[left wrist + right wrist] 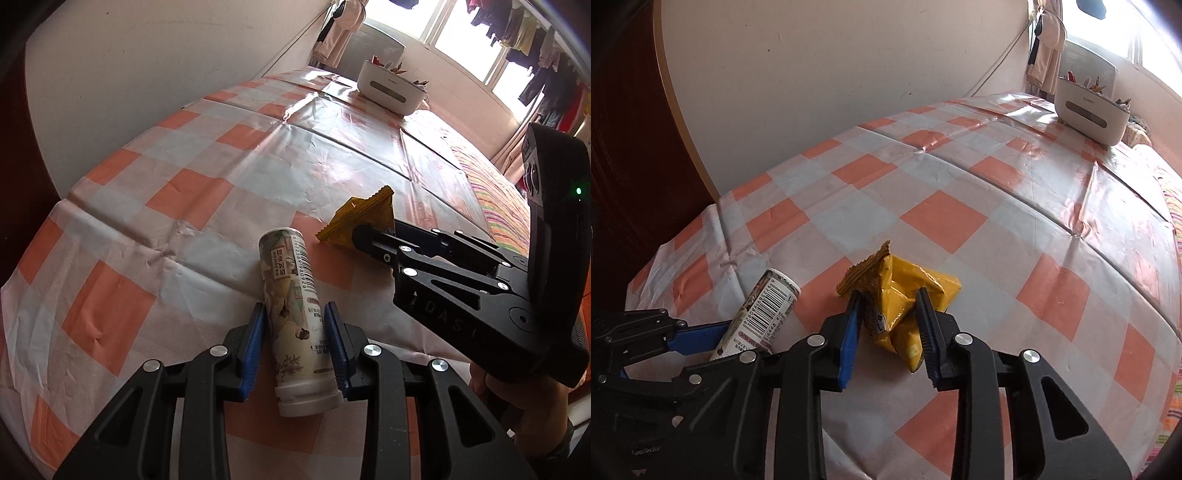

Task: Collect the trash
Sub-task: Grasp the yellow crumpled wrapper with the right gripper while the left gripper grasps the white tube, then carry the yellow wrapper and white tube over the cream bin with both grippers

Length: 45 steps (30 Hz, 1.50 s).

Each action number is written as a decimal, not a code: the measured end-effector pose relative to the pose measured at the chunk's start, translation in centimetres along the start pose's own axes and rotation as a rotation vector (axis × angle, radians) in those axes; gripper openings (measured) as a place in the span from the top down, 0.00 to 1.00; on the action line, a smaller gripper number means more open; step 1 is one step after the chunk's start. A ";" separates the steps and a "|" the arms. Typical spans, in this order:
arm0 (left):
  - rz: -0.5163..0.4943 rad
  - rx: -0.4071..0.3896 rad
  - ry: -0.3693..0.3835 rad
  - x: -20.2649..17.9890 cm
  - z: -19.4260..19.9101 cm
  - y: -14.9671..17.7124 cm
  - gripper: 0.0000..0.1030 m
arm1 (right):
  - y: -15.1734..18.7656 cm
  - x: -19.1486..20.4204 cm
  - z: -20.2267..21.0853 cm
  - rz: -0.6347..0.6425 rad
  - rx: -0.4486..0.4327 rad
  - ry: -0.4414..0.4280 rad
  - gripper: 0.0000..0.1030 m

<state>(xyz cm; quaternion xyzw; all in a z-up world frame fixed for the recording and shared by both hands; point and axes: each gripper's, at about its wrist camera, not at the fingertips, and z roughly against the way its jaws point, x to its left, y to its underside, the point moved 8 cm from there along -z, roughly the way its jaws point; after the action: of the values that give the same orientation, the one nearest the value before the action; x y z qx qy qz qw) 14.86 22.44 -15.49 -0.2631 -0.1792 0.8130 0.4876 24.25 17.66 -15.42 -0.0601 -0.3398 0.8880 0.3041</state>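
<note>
Orange-and-white checked plastic cloth [942, 218] covers the surface, creased along its folds and shining where the window light hits it. Near the front edge lies a slim printed drink bottle [295, 314] on its side, white cap end toward the person, barcode facing up. The left gripper [295, 347] straddles it, its blue-padded fingers [253, 347] close against both sides of the bottle's lower body; from where I stand the right pad touches the label, and the left one looks to be just meeting it. Just beside the bottle, to its right, sits a crumpled yellow snack wrapper [905, 302] with a crimped brown edge. The right gripper [890, 325] has its fingers [929, 332] pinching that wrapper between them, the foil bunched up where the pads press in. A hand [524, 402] shows under the black body of the right tool in the left view. At the far end of the surface, well apart from both pieces of trash, stands a white bin [1089, 114] with coloured scraps poking out of its top, near a bright window and hanging clothes [532, 40].
</note>
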 end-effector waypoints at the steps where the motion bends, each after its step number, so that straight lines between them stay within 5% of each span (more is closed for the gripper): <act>1: -0.005 -0.002 -0.001 -0.1 0.0 0.0 0.69 | 0.1 -0.2 0.1 -0.011 -0.002 0.010 0.76; 21: -0.120 -0.062 0.041 -3.7 1.0 -0.1 0.71 | 3.3 -2.9 8.5 -0.179 -0.125 0.105 0.81; 45: -0.273 -0.115 0.096 -11.0 2.2 1.9 0.71 | 11.4 -7.8 19.0 -0.381 -0.229 0.252 0.81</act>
<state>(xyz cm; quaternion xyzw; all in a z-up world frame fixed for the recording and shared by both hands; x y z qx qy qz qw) 16.50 11.71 -12.02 -0.3023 -0.2360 0.7140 0.5857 18.88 -4.29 -9.05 -0.1391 -0.4029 0.7559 0.4969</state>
